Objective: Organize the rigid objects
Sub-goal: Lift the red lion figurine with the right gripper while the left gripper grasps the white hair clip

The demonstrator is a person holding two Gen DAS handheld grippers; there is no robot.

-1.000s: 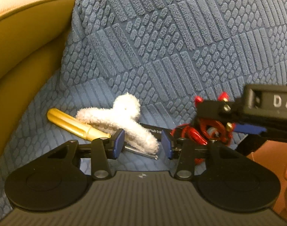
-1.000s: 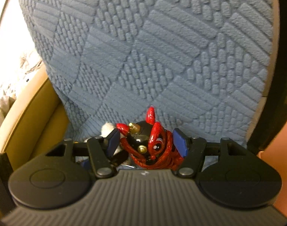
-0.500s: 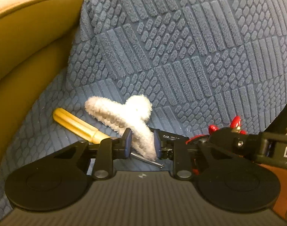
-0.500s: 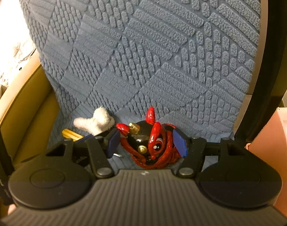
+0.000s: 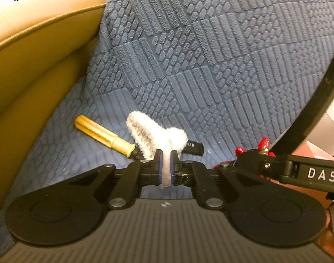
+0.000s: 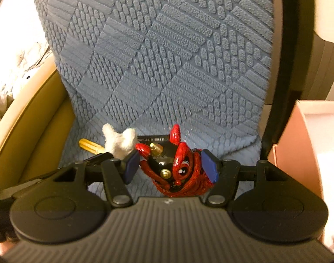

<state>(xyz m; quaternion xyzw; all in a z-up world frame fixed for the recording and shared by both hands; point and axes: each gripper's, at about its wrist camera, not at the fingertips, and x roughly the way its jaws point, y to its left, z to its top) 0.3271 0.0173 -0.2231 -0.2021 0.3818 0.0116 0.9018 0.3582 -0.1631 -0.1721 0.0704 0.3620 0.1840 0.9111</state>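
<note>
A white fluffy hair clip point(image 5: 153, 133) stands up off the blue seat cover point(image 5: 210, 65), one of its arms pinched between the blue pads of my left gripper point(image 5: 165, 155), which is shut on it. Behind it lie a yellow-handled screwdriver point(image 5: 103, 134) and a black pen point(image 5: 194, 146). My right gripper point(image 6: 170, 166) is shut on a glossy red and black horned figure point(image 6: 178, 168) held above the seat. From the right wrist view the white clip point(image 6: 121, 143) and the screwdriver point(image 6: 89, 143) sit just left of that figure.
A mustard leather sofa point(image 5: 35, 65) rises on the left. A curved black frame point(image 6: 294, 65) edges the blue cover on the right. Beyond it stands an open pink box point(image 6: 309, 142). The right gripper's body point(image 5: 298, 171) crosses the left wrist view low on the right.
My left jaws closed onto the white clip and lifted it from the seat. The right gripper carried the red figure back and to the right, bringing the pink box into view.
</note>
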